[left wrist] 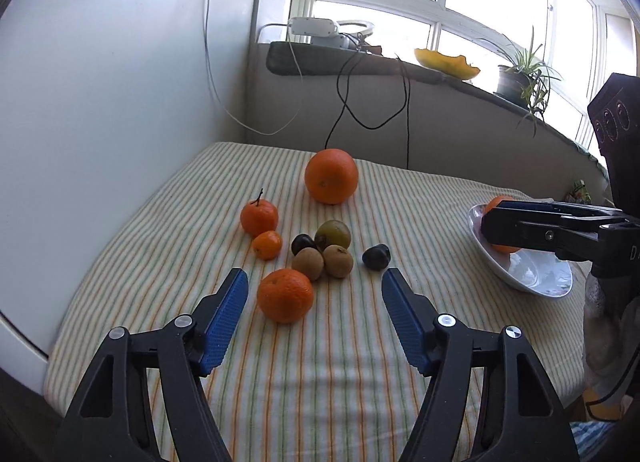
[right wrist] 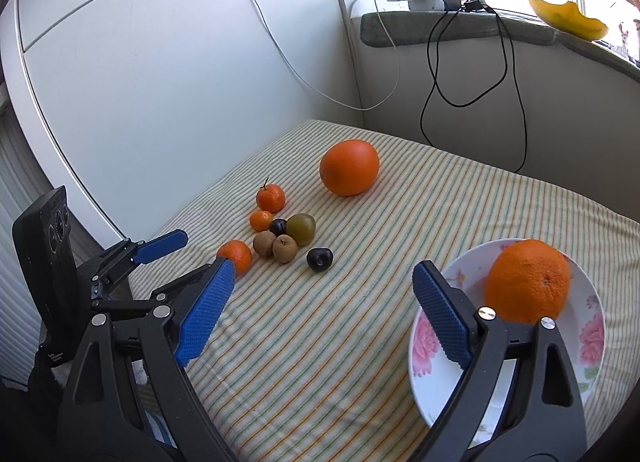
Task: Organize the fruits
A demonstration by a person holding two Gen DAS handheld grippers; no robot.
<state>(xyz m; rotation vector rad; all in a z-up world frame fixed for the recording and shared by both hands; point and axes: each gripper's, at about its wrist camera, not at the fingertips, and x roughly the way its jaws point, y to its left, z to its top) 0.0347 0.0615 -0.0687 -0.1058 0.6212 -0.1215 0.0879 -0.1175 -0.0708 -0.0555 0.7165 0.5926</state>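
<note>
Just ahead of the wide-open left gripper (left wrist: pixel 314 288) sits a mandarin (left wrist: pixel 285 295), ready for grabbing. Beside the wide-open, empty right gripper (right wrist: pixel 324 282), an orange (right wrist: pixel 527 281) rests in the flowered plate (right wrist: pixel 424 346).

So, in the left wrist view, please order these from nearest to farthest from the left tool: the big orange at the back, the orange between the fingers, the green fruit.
From the left tool:
1. Near orange, on the cloth just ahead between the open fingers.
2. Green fruit, mid-cluster, behind the two brown fruits.
3. Big orange, alone at the back.
</note>
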